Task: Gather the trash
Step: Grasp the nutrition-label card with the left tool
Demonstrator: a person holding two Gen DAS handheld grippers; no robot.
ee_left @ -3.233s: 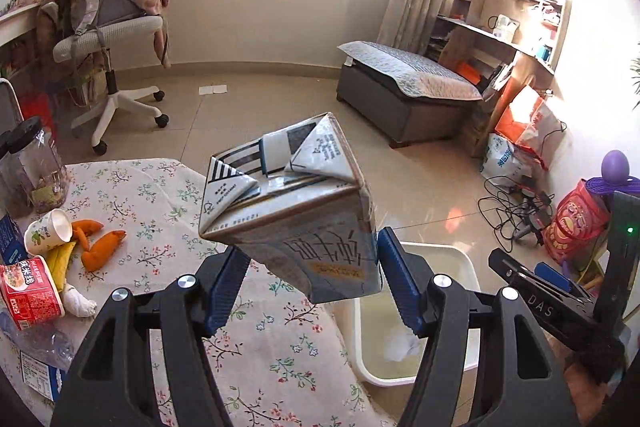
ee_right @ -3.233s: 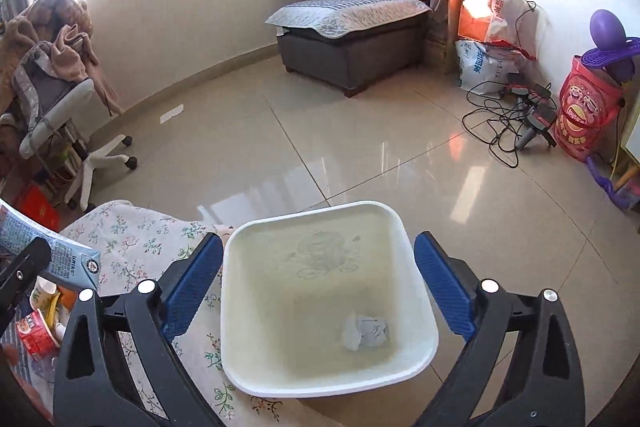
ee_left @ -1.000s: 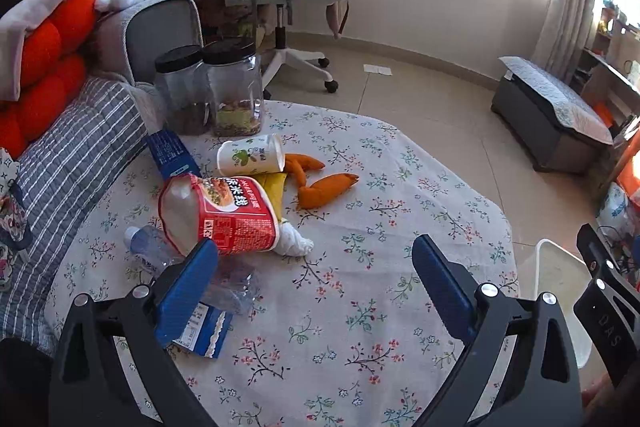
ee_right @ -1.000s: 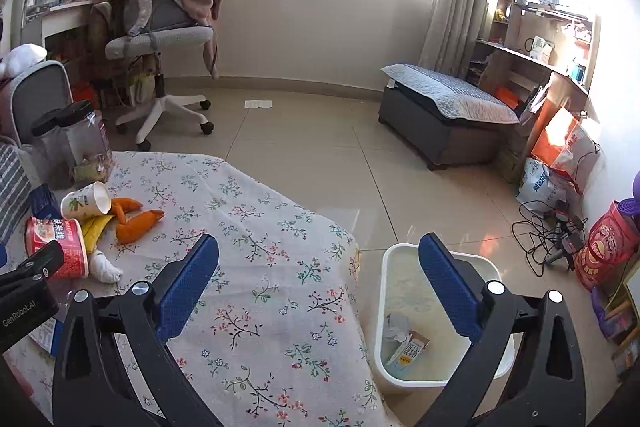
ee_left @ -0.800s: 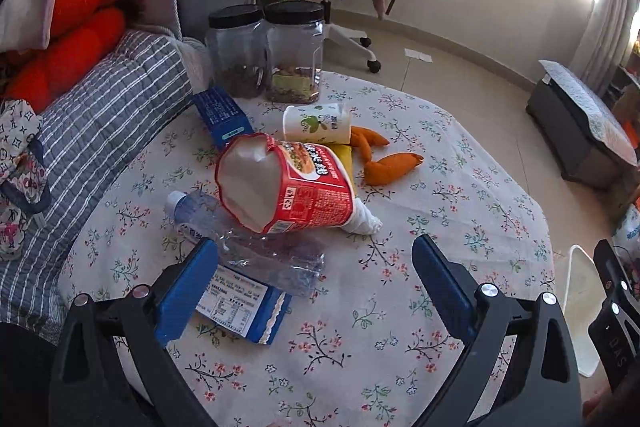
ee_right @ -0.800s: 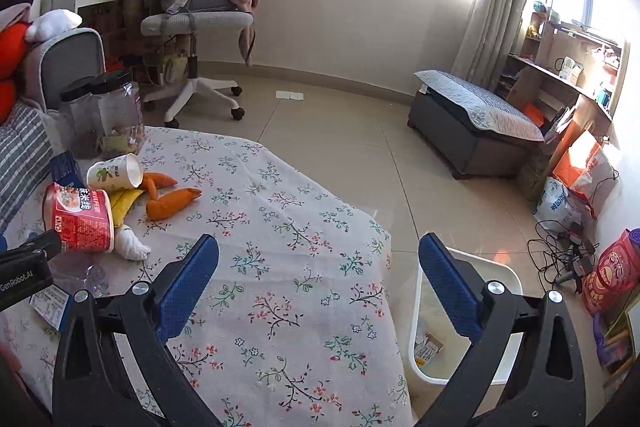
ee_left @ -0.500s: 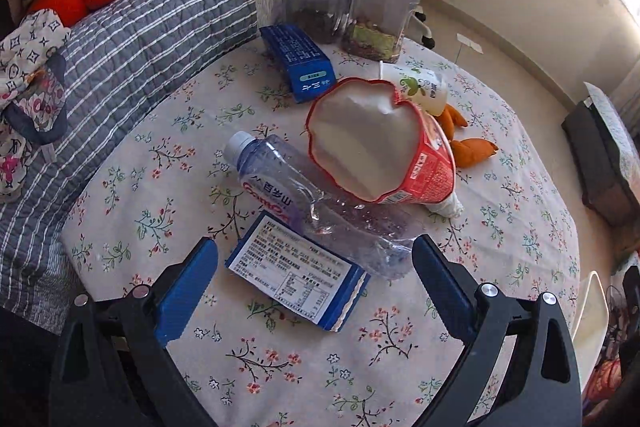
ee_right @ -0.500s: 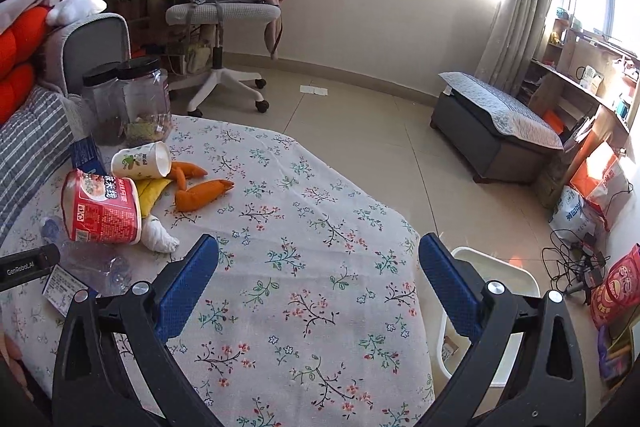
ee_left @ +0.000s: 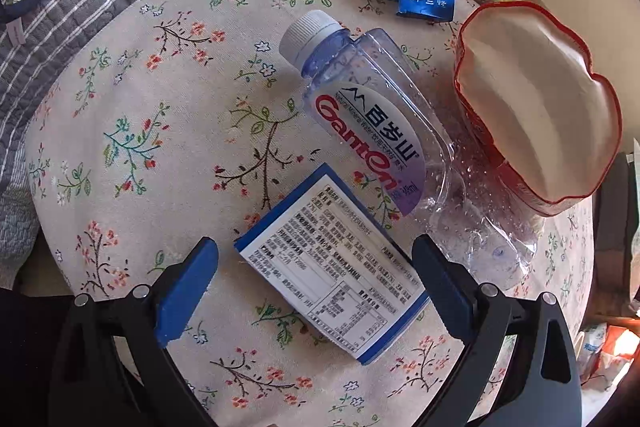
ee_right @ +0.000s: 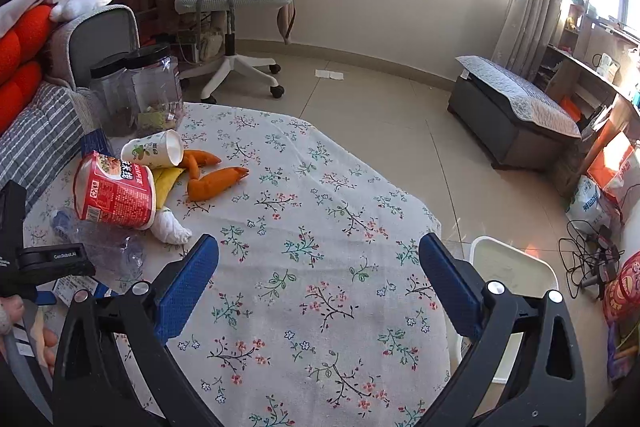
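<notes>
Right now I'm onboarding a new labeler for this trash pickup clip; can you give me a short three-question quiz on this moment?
1. True or false: the left gripper is shut on the flat blue-edged carton.
2. Which item lies between the left gripper's open fingers? A) the plastic water bottle B) the flat blue-edged carton C) the red instant-noodle cup
3. Fill in: in the right wrist view, the white bin stands on the ____, beside the table.

Key: 1 false; the jaws stand open around it. 2 B. 3 floor.
</notes>
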